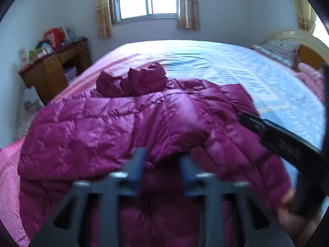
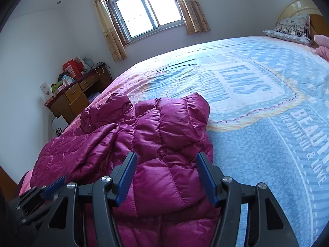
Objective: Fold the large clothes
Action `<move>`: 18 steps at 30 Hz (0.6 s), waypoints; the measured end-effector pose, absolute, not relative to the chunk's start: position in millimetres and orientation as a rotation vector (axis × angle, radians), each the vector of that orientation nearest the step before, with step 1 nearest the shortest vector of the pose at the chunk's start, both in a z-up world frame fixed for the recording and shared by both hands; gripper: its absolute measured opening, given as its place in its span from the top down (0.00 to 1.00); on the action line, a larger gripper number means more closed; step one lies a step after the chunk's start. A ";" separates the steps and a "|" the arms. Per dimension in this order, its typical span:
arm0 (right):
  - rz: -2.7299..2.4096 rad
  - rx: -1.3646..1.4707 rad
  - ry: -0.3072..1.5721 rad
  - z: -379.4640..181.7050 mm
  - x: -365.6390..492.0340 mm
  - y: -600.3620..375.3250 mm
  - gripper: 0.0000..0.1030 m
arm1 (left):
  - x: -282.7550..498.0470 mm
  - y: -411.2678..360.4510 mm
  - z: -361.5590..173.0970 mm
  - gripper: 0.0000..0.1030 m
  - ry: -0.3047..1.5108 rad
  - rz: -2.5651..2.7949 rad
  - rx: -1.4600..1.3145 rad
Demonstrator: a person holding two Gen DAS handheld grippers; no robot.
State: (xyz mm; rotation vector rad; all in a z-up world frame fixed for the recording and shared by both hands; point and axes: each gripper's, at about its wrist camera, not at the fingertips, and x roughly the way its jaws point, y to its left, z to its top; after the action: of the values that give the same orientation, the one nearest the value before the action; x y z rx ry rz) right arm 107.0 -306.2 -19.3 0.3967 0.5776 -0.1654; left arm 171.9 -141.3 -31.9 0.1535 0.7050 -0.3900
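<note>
A: How do the two stand?

B: The right gripper (image 2: 166, 177) is spread wide over the magenta down jacket (image 2: 144, 135), fingers apart, gripping nothing. The left gripper (image 1: 162, 164) is parted too, blurred, with a fold of jacket between its fingers; whether it pinches I cannot tell.

A: And the jacket?

B: Half folded at the bed's (image 2: 257, 107) near edge, hood (image 1: 131, 80) toward the window. A cluttered desk (image 2: 78, 94) stands beyond the bed's corner.
</note>
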 end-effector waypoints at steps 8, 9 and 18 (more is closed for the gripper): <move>-0.100 0.524 0.599 -25.3 108.6 -322.8 0.41 | 154.6 -38.1 -21.4 0.00 0.600 -0.178 0.020; -0.088 0.527 0.600 -21.9 108.9 -320.6 0.41 | 158.4 -24.3 -24.6 0.00 0.606 -0.132 0.000; 0.116 0.496 0.693 -0.4 154.7 -246.7 0.19 | 187.5 41.7 -79.5 0.00 0.768 0.085 -0.195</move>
State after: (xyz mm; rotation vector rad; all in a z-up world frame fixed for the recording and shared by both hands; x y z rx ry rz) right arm 154.7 -246.7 -0.4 0.4955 0.6926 0.1163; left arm 187.5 41.7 -79.5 -0.1946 0.7676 0.0850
